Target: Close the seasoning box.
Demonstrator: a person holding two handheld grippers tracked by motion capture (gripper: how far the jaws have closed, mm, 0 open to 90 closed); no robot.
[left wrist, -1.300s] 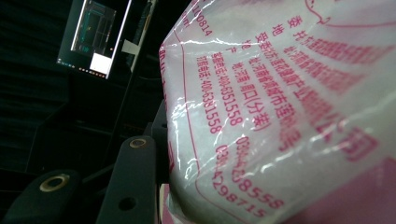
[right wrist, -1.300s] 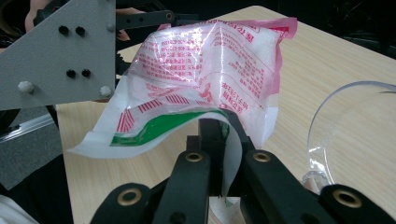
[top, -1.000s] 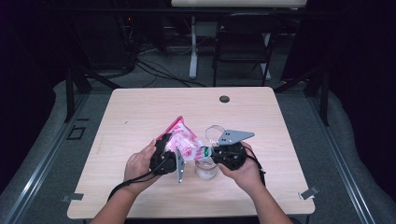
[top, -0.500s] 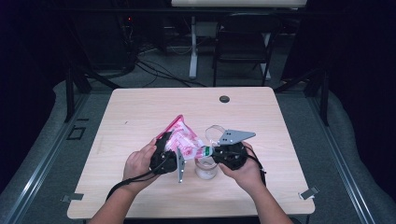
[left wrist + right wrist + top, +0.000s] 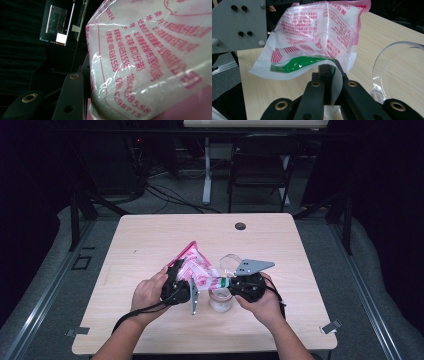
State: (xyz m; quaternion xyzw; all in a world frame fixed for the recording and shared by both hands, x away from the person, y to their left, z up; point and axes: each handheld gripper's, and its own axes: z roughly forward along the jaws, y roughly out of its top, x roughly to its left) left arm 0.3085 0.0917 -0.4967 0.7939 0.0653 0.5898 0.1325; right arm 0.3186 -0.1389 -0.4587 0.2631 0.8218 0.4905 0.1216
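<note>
Nothing changed over last second: left tongs (image 5: pixel 186 281) still grip clear pink-printed plastic bag (image 5: pixel 196 268); right tongs (image 5: pixel 329 75) clamp bag corner above clear plastic cup (image 5: pixel 220 300). Pour pending.

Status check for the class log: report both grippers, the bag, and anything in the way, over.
Left gripper holds the bag; right gripper shut on its edge. Bag raised above the clear cup. Clear lid beside; nothing blocking.

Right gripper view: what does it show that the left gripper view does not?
Right gripper view alone: the wooden table, a clear plastic lid, the bag's green edge pinched between the right gripper fingers. Left gripper view alone: a lit screen in the dark room. Both share the red-printed plastic bag.
</note>
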